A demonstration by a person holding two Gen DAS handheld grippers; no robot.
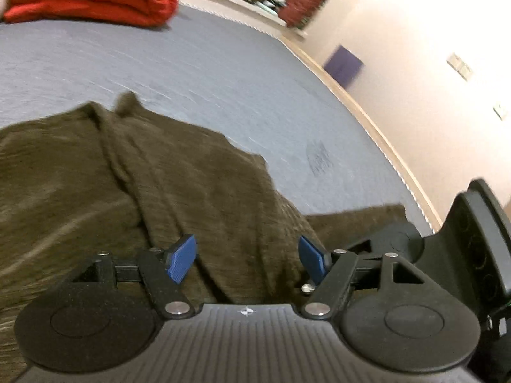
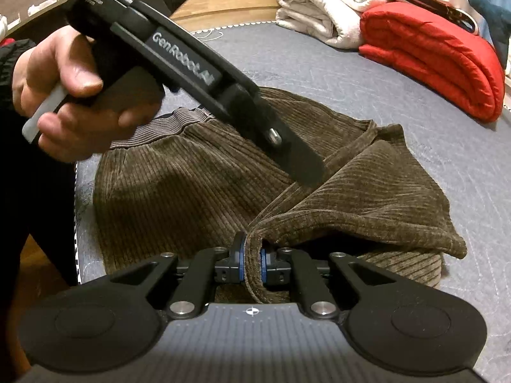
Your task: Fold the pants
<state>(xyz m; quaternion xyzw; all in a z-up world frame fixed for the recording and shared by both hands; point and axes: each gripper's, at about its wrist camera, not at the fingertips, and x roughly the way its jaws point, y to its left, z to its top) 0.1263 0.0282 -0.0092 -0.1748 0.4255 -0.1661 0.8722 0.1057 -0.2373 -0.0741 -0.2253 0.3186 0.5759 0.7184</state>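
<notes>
Pinching a fold of the pants (image 2: 198,188) on the bed (image 2: 399,95), the right hand-held gripper (image 2: 252,263) is clamped; the left hand-held gripper (image 1: 247,260), blurred, seemingly spread above them.

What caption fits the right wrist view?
Right gripper pinching a fold of brown corduroy pants on the grey bed.

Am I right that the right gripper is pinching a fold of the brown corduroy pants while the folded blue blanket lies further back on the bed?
Nearly: the folded blanket is red, not blue, as the right wrist view shows. The right gripper does pinch a fold of the brown corduroy pants.
</notes>
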